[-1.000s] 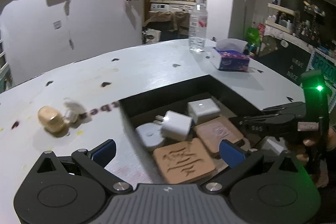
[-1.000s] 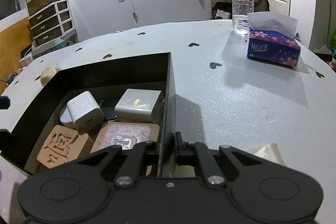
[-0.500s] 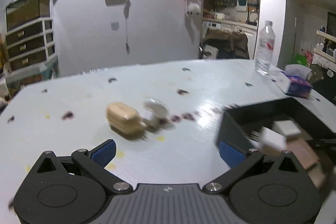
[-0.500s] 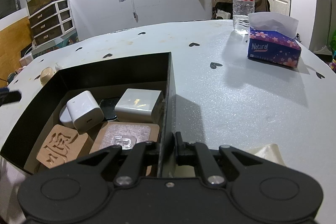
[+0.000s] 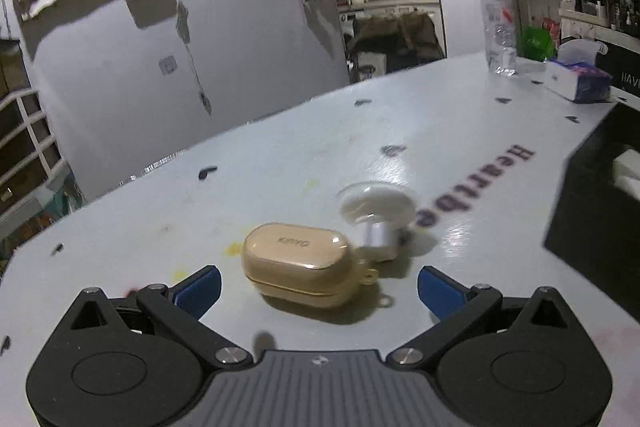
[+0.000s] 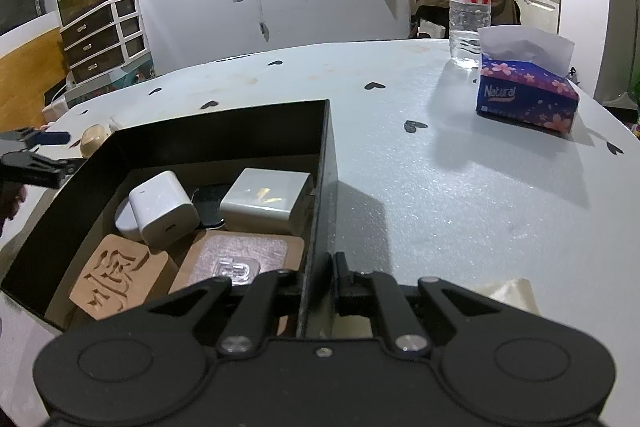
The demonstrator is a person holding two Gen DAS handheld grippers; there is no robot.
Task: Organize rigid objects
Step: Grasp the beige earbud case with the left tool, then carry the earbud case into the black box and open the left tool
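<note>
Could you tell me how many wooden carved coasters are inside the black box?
2. One carved coaster lies at the near left of the black box; a second coaster lies right of it, under a clear hook. Chargers may hide others.

Earbud case left of the box; suction hook just behind it
</note>
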